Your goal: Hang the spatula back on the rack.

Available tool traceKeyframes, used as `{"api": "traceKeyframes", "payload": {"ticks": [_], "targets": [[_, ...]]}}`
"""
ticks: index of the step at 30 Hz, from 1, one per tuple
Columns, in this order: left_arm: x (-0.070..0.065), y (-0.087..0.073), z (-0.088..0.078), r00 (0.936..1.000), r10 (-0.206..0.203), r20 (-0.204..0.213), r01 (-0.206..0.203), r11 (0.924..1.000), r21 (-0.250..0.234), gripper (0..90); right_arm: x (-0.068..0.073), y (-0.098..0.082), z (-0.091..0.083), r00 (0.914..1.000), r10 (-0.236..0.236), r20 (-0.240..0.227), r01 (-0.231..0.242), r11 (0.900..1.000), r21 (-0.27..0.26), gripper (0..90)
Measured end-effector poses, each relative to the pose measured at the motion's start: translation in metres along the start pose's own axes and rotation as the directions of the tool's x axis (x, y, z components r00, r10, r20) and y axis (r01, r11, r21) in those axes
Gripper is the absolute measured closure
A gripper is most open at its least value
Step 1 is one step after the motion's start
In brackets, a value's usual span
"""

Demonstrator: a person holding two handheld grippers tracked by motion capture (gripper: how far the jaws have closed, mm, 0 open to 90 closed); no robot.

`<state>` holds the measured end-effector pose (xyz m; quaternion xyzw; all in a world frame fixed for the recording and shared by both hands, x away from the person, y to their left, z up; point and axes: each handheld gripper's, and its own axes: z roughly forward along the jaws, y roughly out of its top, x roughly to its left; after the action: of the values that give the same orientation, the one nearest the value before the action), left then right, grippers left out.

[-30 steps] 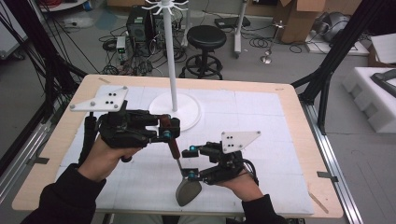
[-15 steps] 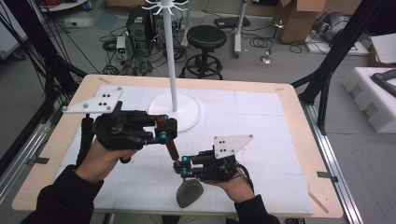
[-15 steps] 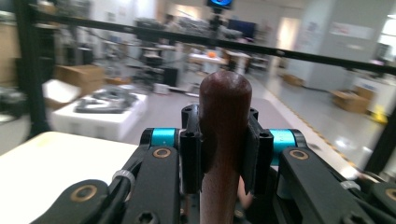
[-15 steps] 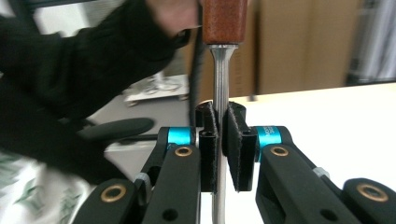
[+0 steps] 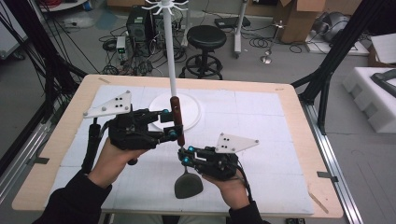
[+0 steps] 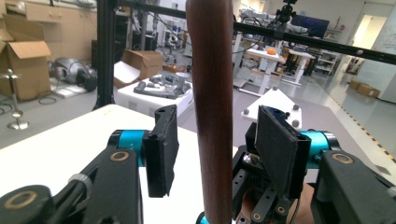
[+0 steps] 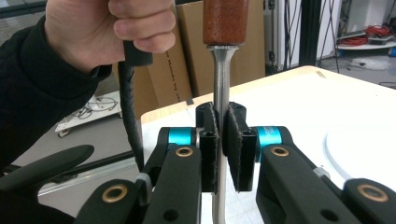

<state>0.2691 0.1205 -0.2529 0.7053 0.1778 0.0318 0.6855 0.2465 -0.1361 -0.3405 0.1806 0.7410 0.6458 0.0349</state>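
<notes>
1. Nearest the person, the spatula (image 5: pixel 187 185) hangs with its dark blade low over the near edge of the white mat (image 5: pixel 261 121); whether the blade touches the mat cannot be told.
2. The right gripper (image 5: pixel 185 156) has its jaws pressed together on the spatula's metal shank (image 7: pixel 219 116), just below the wooden handle. In the right gripper view the pads (image 7: pixel 211 154) pinch the steel from both sides, so this hand carries the tool.
3. A little farther, the left gripper (image 5: pixel 173 125) stands around the brown wooden handle (image 6: pixel 212 107). Its jaws have just been opening: in the left gripper view the handle rises between the two pads (image 6: pixel 163 149) with a gap on each side, so it is released, not gripped.
4. The handover from left to right therefore looks done; the left hand (image 5: pixel 112 156) has yet to draw clear of the handle.
5. Beyond both grippers stands the white hook stand (image 5: pixel 171 56) on its round base (image 5: pixel 191 109), with hooks at the top. Judging by the layout, what is left is likely lifting the spatula and hanging it there.
</notes>
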Motion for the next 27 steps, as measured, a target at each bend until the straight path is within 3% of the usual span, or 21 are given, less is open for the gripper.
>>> {"api": "traceKeyframes", "payload": {"ticks": [3, 12, 18, 21, 22, 24, 27], "targets": [[0.001, -0.001, 0.002, 0.9998, -0.016, 0.009, 0.016, 0.9999, -0.005, 53.1, 0.001, 0.000, 0.000, 1.0000, -0.001, 0.009, 0.001, 1.000, -0.001, 84.2], [0.005, -0.002, 0.011, 0.9989, -0.045, -0.012, 0.045, 0.9990, -0.003, 58.3, 0.003, 0.000, -0.002, 0.9953, -0.012, 0.096, 0.014, 1.000, -0.016, 84.1], [0.008, 0.001, 0.015, 0.9988, -0.049, -0.002, 0.049, 0.9987, -0.015, 72.5, 0.002, 0.001, -0.003, 0.9934, 0.006, 0.114, -0.003, 1.000, -0.031, 84.1], [0.009, 0.003, 0.017, 0.9986, -0.052, 0.003, 0.053, 0.9984, -0.021, 73.0, 0.000, 0.002, -0.005, 0.9931, 0.004, 0.117, 0.002, 0.999, -0.048, 83.0], [0.010, 0.005, 0.017, 0.9984, -0.056, 0.006, 0.056, 0.9981, -0.026, 73.0, 0.000, 0.002, -0.006, 0.9935, 0.009, 0.114, -0.003, 0.998, -0.055, 81.2], [0.012, 0.011, 0.016, 0.9992, -0.039, -0.002, 0.039, 0.9987, -0.032, 73.1, -0.001, 0.003, -0.009, 0.9941, 0.009, 0.109, 0.000, 0.997, -0.080, 60.4], [0.018, 0.023, 0.014, 0.9995, -0.012, -0.029, 0.010, 0.9990, -0.045, 73.1, -0.001, 0.004, -0.022, 0.9873, -0.001, 0.159, 0.019, 0.993, -0.115, 46.4]]}}
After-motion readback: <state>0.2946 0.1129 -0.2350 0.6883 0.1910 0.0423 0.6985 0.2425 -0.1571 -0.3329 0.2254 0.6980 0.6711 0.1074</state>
